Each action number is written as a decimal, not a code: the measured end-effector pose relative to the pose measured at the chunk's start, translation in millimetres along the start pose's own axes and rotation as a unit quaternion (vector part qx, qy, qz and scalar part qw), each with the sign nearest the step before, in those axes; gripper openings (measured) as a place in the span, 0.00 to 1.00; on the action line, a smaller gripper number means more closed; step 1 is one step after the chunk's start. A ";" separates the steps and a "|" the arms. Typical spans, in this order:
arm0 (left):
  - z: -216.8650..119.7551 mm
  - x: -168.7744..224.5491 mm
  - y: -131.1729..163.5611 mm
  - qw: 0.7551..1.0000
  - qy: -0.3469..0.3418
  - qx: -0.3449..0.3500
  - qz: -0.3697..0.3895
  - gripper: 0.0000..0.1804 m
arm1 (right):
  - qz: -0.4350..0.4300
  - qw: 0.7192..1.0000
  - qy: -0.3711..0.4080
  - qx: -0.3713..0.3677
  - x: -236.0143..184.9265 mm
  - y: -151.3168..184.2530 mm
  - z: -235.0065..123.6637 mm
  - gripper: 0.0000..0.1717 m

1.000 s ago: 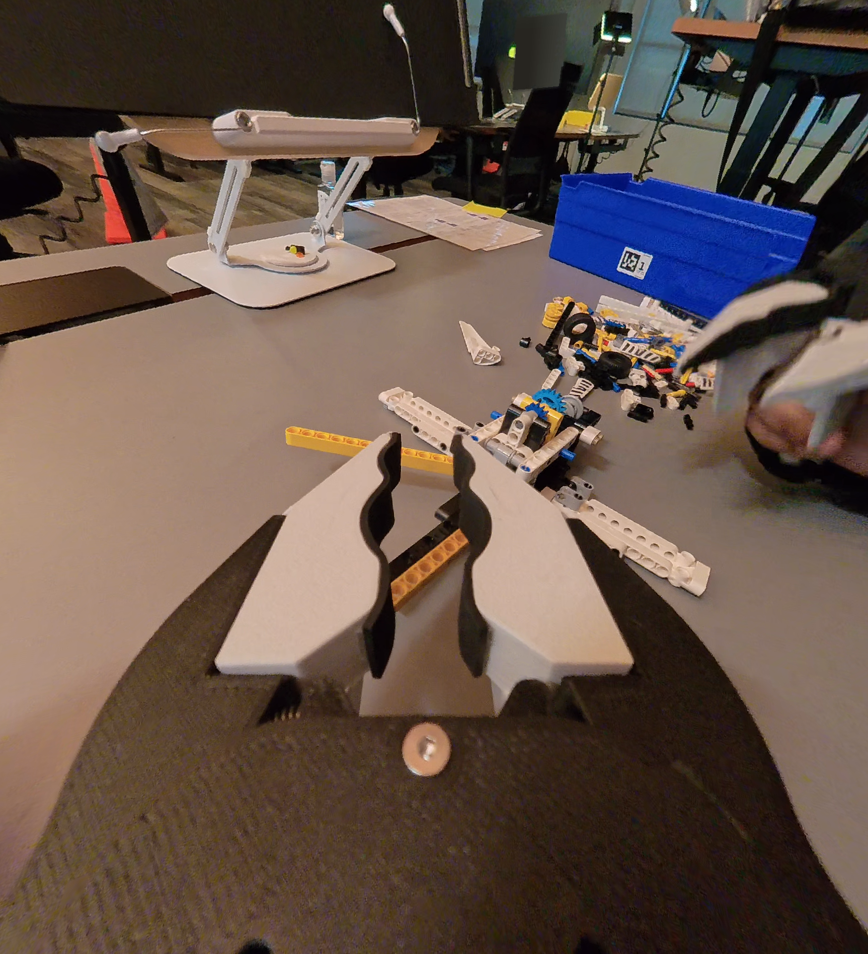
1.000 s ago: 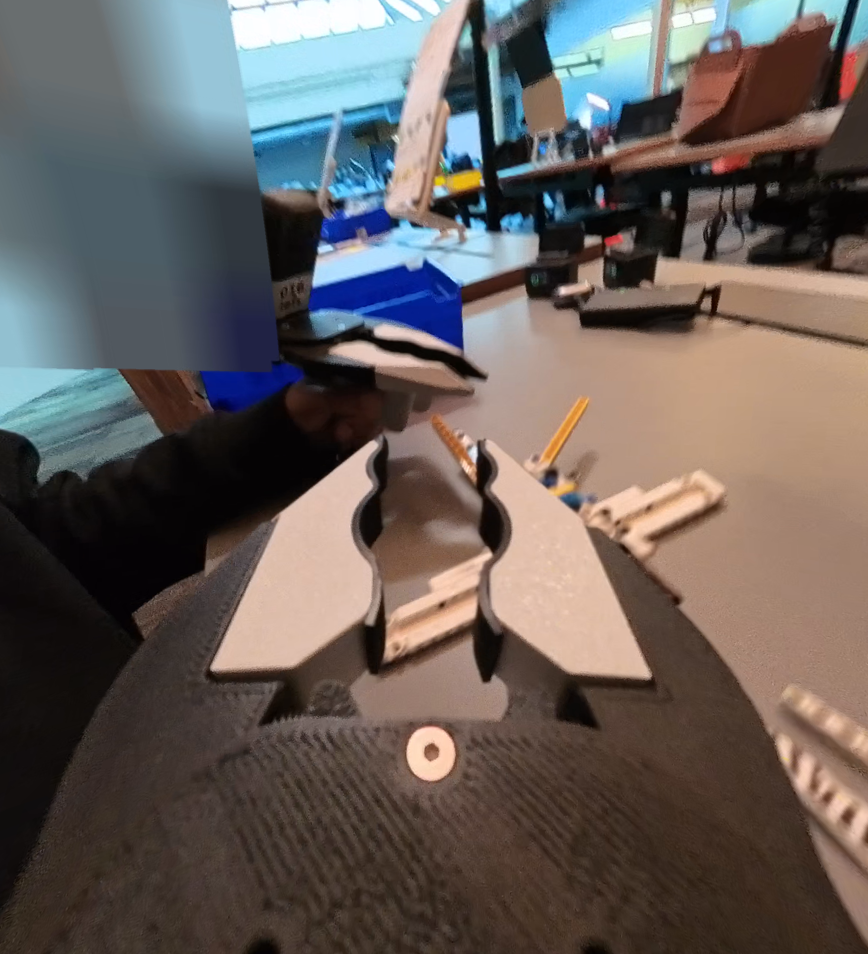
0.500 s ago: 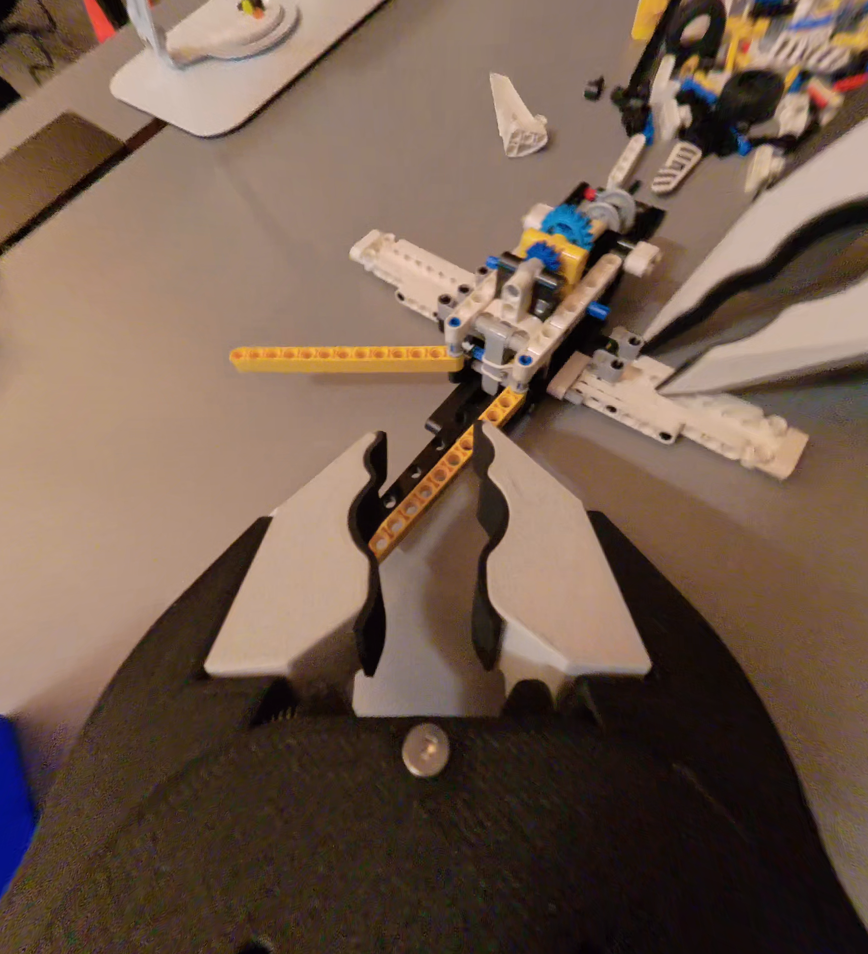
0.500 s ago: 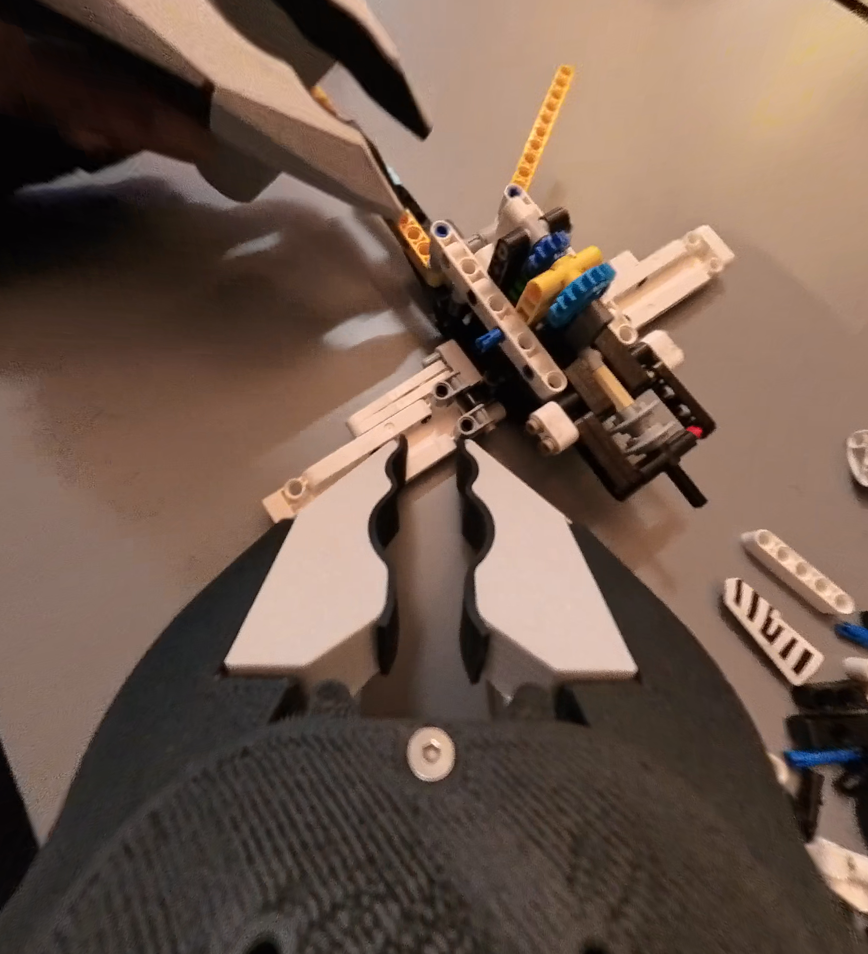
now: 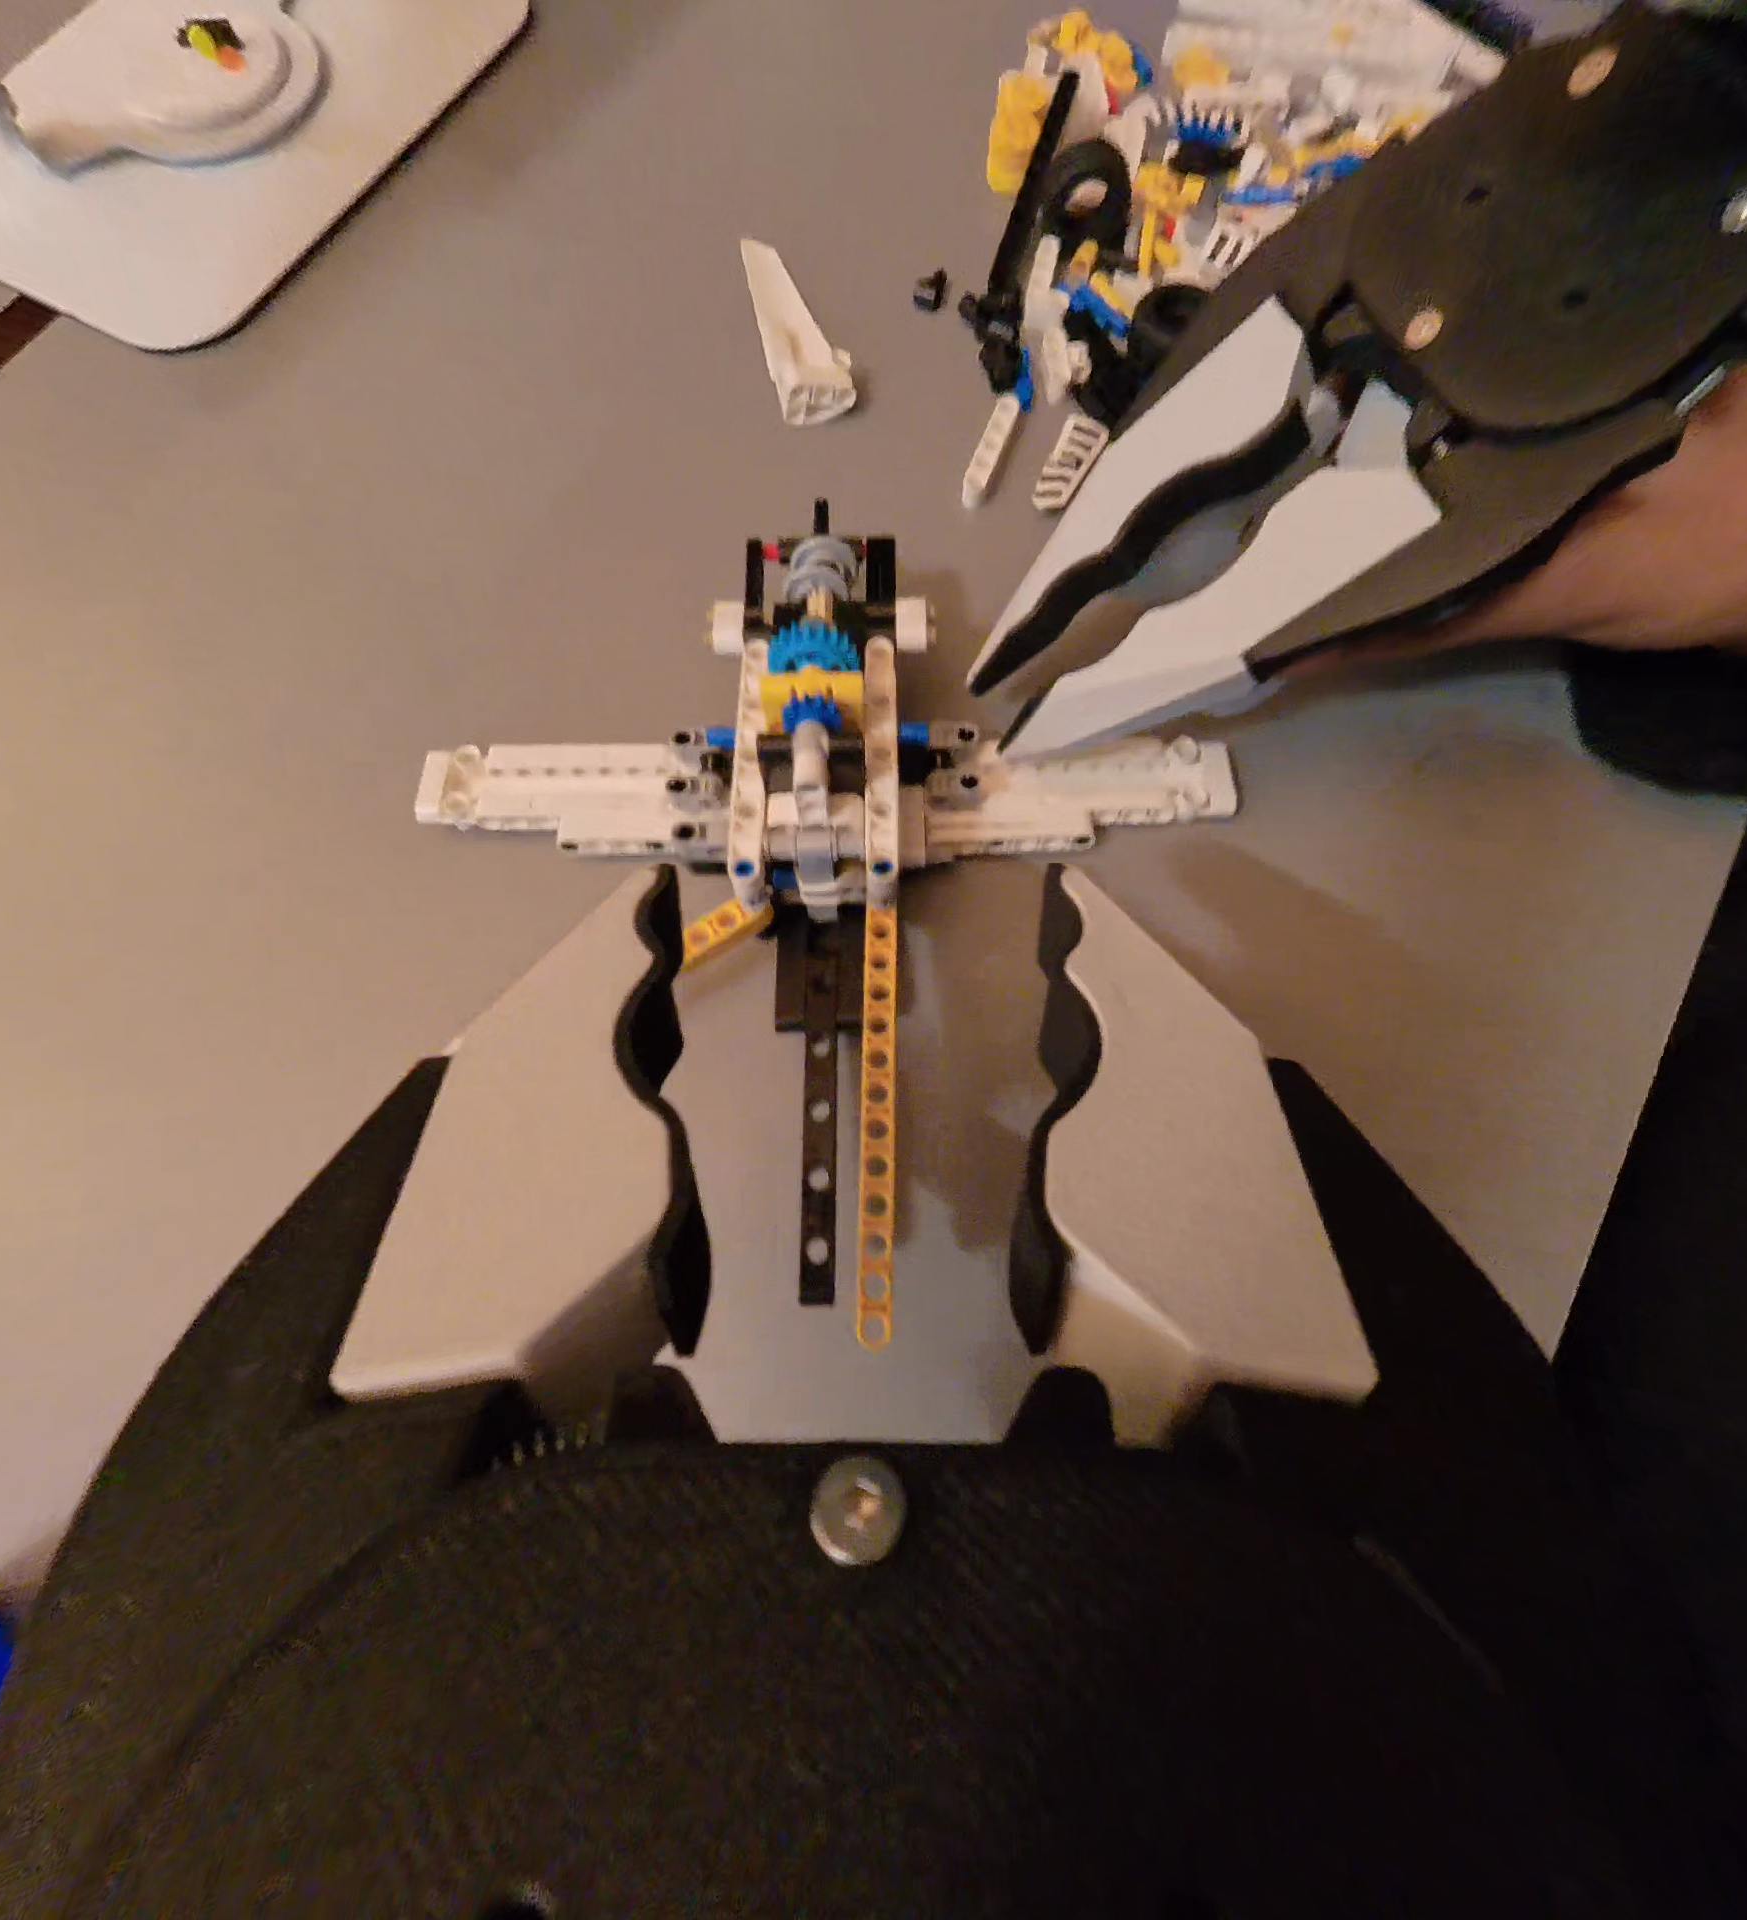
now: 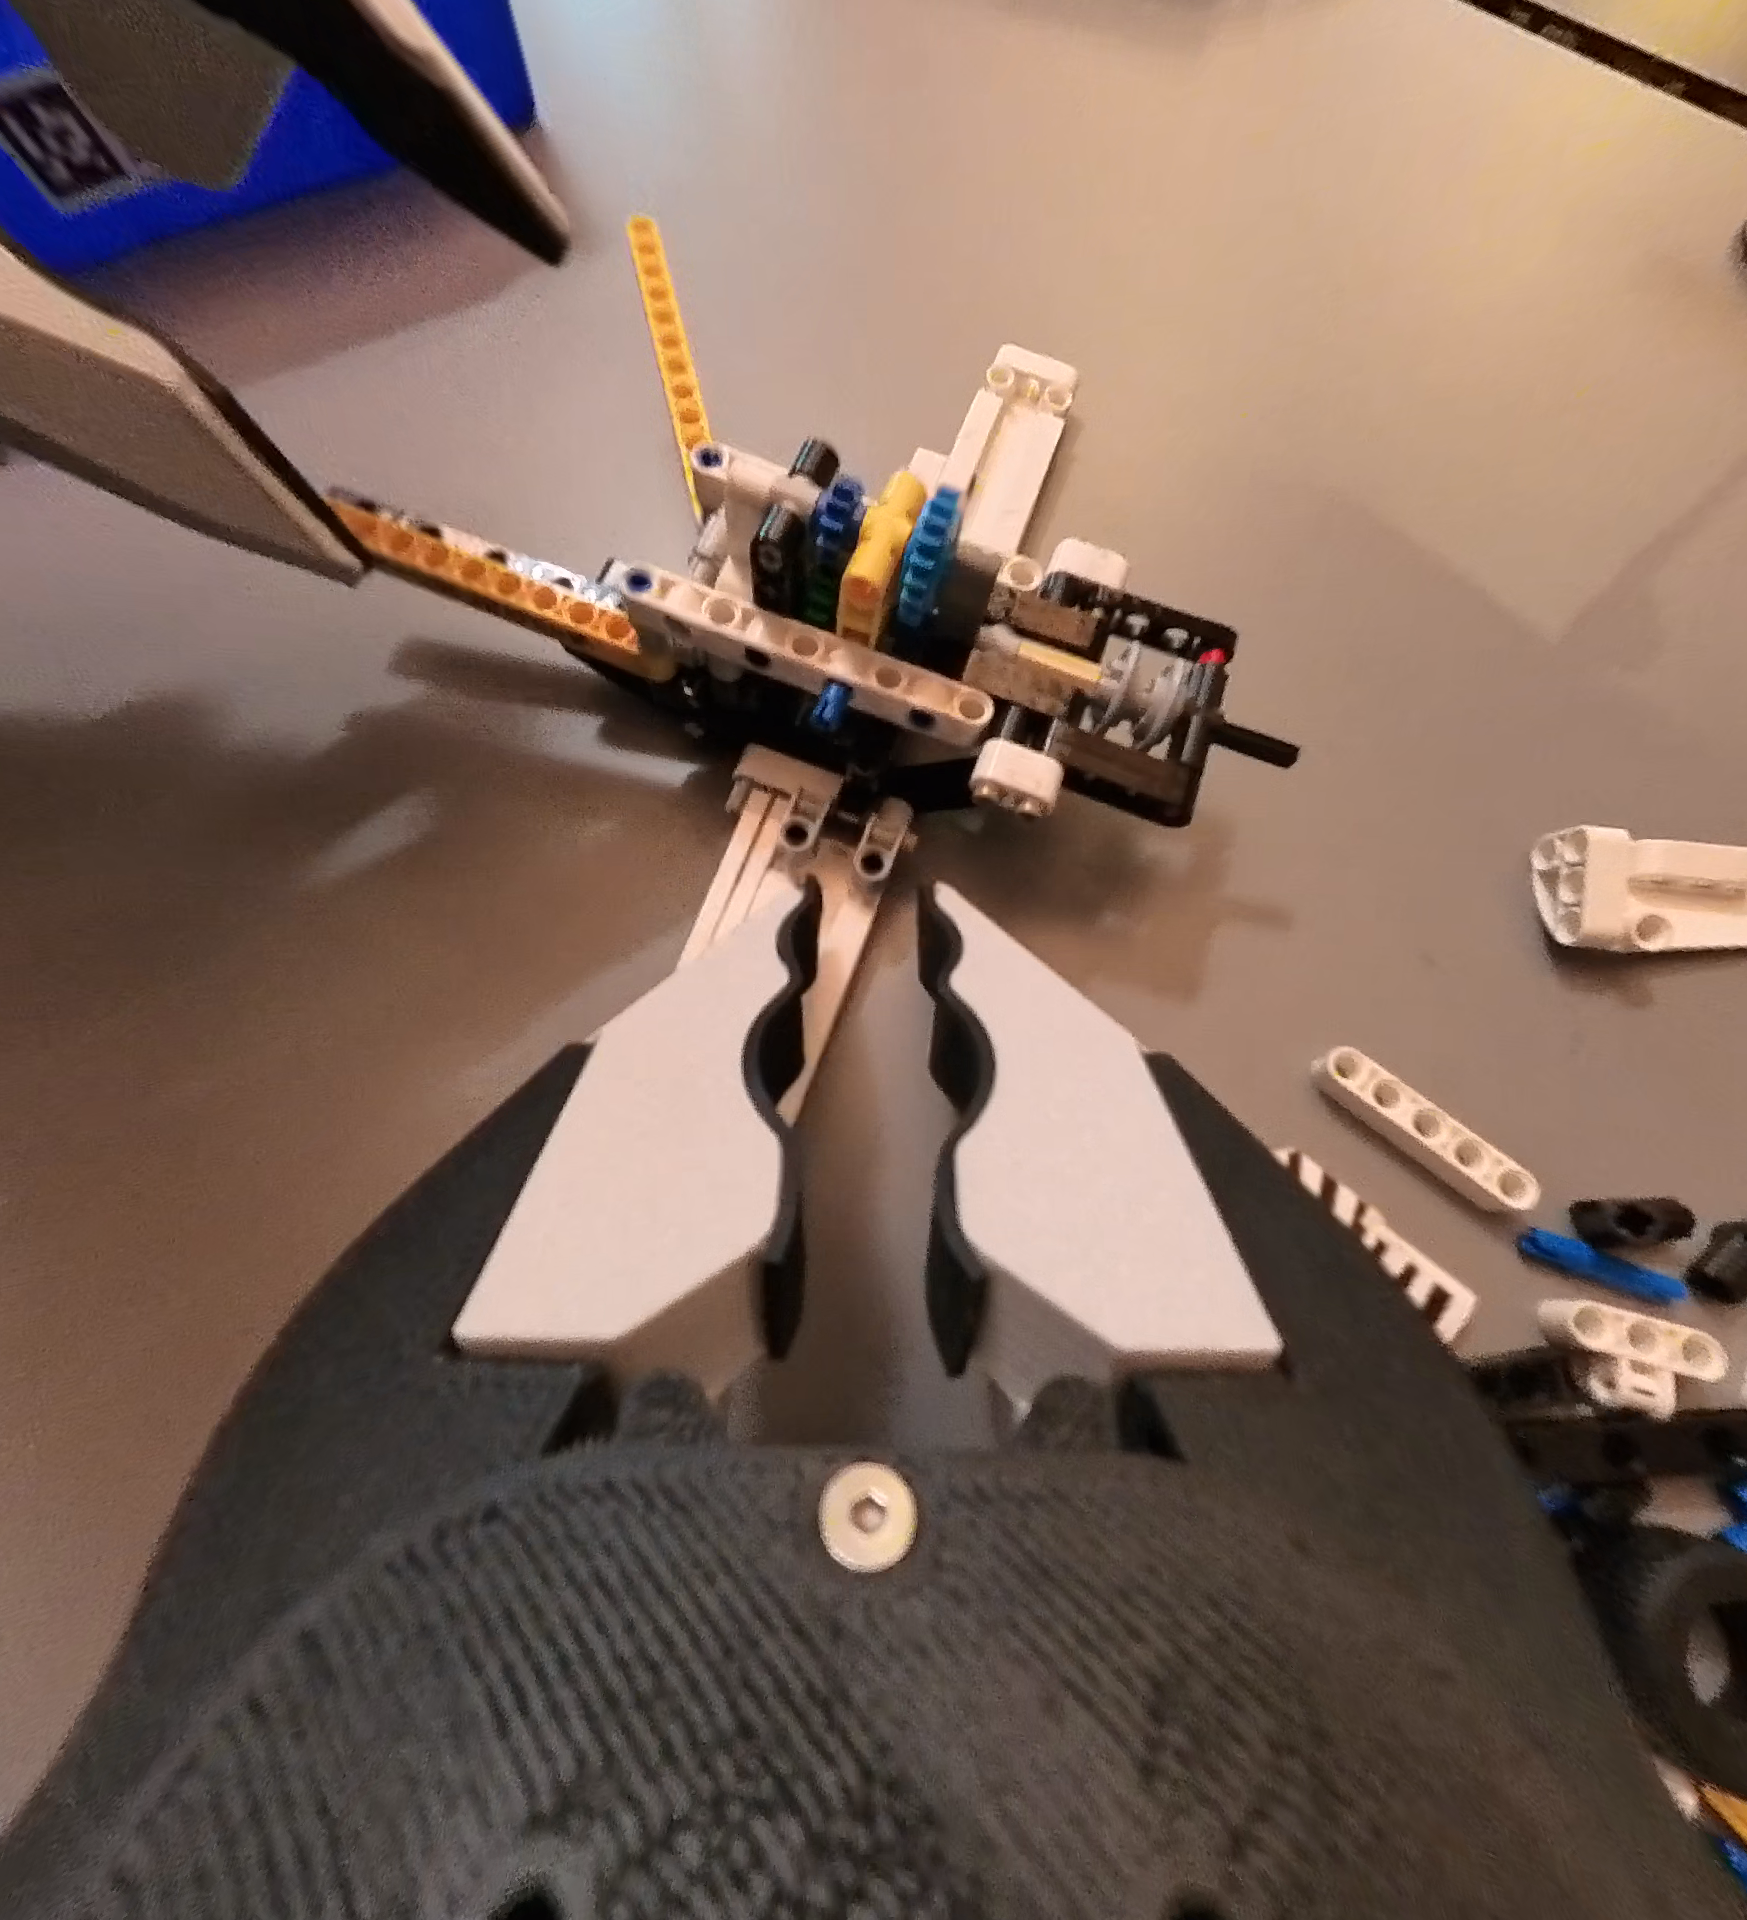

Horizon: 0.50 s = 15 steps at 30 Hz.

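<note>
left wrist view: left gripper [image 5: 853, 883] jaws spread wide, astride yellow beam [image 5: 877, 1122] of brick model [image 5: 817, 758] at frame centre on grey surface [image 5: 277, 644] | right wrist view: right gripper [image 6: 864, 899] jaws narrow, pinching the model's white wing [image 6: 827, 977], centre.

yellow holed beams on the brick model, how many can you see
2. One long yellow holed beam runs back from the white brick model between the open left gripper fingers; a second yellow holed beam angles off leftward, mostly covered. The loose pile may hide more.
</note>
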<state>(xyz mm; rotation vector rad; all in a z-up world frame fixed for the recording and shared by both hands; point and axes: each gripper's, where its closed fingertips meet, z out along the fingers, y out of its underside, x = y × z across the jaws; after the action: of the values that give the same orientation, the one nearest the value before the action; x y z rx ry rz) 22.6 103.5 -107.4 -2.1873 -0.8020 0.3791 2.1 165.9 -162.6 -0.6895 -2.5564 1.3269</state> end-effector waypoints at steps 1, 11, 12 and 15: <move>4.4 -3.6 -4.8 1.000 0.010 0.004 -0.008 0.41 | 0.008 1.000 -0.008 0.005 -0.5 -3.2 0.6 0.10; 62.2 -18.5 18.3 0.989 0.038 -0.138 0.027 0.36 | 0.051 0.998 -0.021 -0.009 1.8 -2.1 11.0 0.06; 63.1 -19.0 17.6 0.989 0.036 -0.138 0.035 0.36 | 0.051 0.998 -0.020 -0.012 2.3 -1.7 11.9 0.05; 62.6 -18.9 18.1 0.988 0.038 -0.144 0.043 0.34 | 0.055 0.998 -0.021 -0.013 3.7 -1.9 13.0 0.05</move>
<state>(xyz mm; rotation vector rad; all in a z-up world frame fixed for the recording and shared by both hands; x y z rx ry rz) -15.0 117.0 -162.3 -2.4952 -0.7590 0.2306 -6.4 157.3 -168.8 -0.8262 -2.6073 1.3564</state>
